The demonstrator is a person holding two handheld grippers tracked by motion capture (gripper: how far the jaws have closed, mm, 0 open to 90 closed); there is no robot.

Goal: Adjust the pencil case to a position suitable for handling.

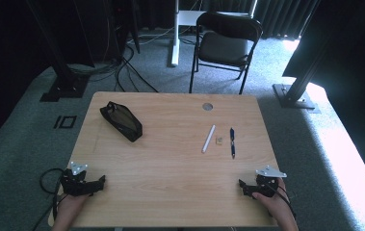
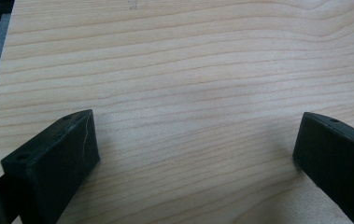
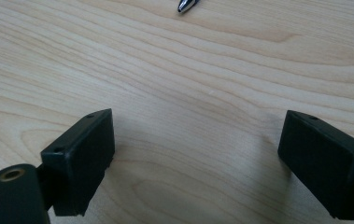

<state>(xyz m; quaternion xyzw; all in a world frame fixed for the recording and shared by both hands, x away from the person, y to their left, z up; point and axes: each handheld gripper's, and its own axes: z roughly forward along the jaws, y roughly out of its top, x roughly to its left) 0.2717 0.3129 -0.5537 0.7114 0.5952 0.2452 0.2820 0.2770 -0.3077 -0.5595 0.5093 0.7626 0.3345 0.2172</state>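
In the high view a wooden table (image 1: 170,168) takes up the middle of the frame. The left gripper (image 1: 100,181) rests at the lower left of the tabletop, held by a hand (image 1: 69,207) entering from the bottom edge. The right gripper (image 1: 242,185) sits at the lower right, with the other hand (image 1: 279,204) behind it. Right of centre lie a white stick (image 1: 208,138), a small tan piece (image 1: 219,141) just beside it, and a blue pen (image 1: 232,142), all well apart from both grippers. A black pouch (image 1: 121,121) lies in the upper left part of the tabletop. A black folding chair (image 1: 224,45) stands beyond the table at the top of the frame.

In the left gripper view the two black jaws rise from the lower corners, spread wide, with bare wood between them; this gripper is released.

In the right gripper view the jaws likewise stand wide apart over bare wood, grasping nothing. The tip of the pen (image 3: 186,5) shows at the top edge, centre
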